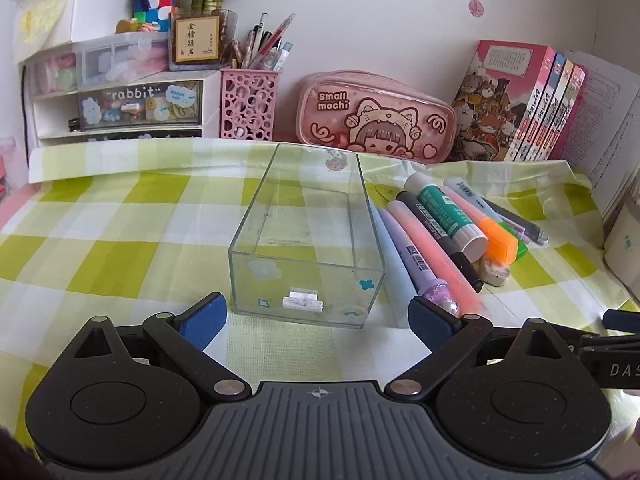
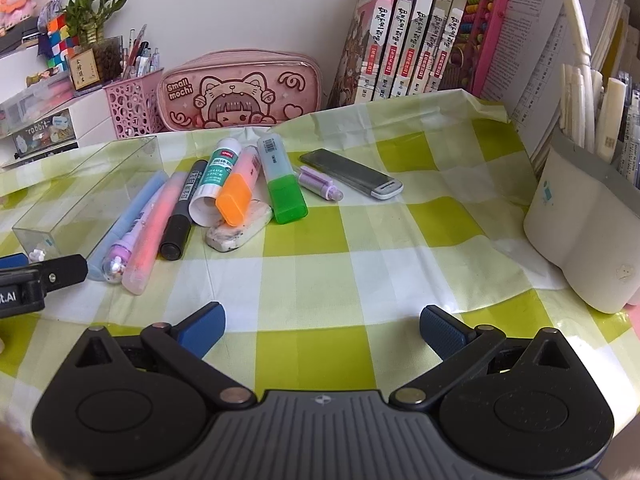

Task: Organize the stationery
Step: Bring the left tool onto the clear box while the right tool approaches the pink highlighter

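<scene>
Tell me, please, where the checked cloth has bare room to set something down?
Free: the cloth between the green highlighter and the white holder, and left of the clear box. Crowded: the pen pile beside that box.

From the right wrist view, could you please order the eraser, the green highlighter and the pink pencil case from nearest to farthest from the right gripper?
1. Eraser, ahead and slightly left, under the orange cap.
2. Green highlighter, just behind it, to its right.
3. Pink pencil case, at the back by the wall.
</scene>
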Demonstrator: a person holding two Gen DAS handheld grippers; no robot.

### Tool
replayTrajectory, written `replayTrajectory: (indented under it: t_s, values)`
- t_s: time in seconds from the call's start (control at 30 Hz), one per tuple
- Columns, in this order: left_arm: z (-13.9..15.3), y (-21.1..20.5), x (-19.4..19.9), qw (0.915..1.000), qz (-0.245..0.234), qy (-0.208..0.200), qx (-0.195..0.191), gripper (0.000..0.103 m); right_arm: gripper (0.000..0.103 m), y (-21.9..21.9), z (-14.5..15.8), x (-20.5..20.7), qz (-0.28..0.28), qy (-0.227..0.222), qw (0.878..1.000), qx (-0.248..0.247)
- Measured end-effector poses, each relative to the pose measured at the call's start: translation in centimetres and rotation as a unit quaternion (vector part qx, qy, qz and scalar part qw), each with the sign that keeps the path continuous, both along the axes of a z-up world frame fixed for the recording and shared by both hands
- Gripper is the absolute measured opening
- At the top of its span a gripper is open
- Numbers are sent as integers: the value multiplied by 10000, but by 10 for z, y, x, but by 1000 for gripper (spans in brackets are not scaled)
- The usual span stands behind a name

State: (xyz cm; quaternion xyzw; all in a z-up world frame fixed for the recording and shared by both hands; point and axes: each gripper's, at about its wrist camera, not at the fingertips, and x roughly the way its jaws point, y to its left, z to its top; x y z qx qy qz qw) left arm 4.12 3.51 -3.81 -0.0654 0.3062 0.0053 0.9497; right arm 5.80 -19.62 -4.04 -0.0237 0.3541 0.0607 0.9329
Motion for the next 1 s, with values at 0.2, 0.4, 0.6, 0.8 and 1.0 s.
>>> replayTrajectory:
  t_s: [0.2,0.4,0.6,0.8,1.0]
  values:
    - [0,-3,-1,9999,-16,-128,67,74,103,16,0,-6,496,-97,9987,71]
    - [-1,-4,-4,9997,77,-185,150,73,103,37,2,-12,1147,-148,9929,277]
    - [3,3,-10,9995,196,-40,232,72,75,60,3,-9,1621,-286,9855,423]
    - [4,10,-11,9998,101,11,178,74,42,72,3,-2,1766,-365,9825,459]
    - [3,9,-12,9995,67,-291,74,83,23,72,2,-5,1840,-401,9807,519]
